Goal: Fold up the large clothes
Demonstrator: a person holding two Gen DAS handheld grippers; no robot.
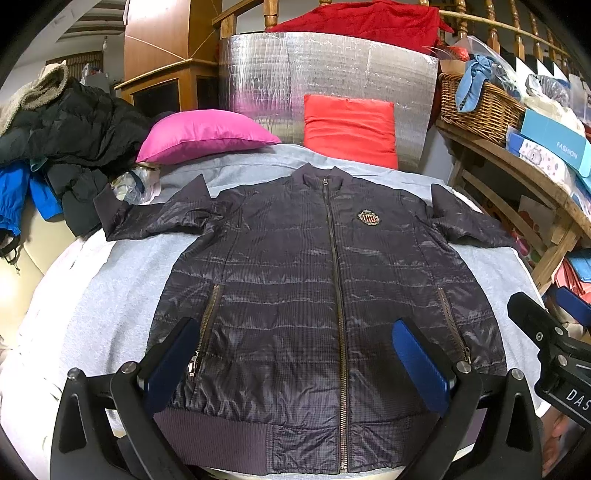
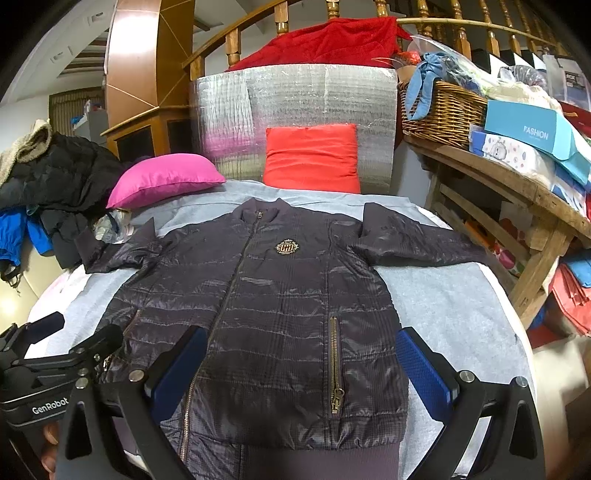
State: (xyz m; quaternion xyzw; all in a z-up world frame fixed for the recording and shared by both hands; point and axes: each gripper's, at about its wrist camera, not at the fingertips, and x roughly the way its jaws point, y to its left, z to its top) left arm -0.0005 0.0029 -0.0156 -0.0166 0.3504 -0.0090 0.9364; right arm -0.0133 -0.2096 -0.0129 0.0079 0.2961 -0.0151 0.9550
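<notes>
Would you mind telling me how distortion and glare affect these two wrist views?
Left wrist view: fisheye bends the railing and darkens the corners; the foil panel glares. Right wrist view: same curvature, sheen streaks on the jacket, sharp centre, open right gripper fingers close and large.

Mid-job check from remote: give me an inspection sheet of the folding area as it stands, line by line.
Surface: grey sheet over the bed, bare on both sides of the garment.
Job's things: dark quilted jacket lying flat, front up, zipped, sleeves spread, hem nearest the grippers; not yet folded.
Clutter: pink pillow and red pillow beyond the collar, not touching it.
Grippers: left gripper open above the hem; right gripper open above the lower right front; neither holds anything.
Cables: nothing seen.
Surroundings: pile of dark coats on the left, wicker basket and boxes on a wooden shelf on the right, silver foil panel behind.
</notes>
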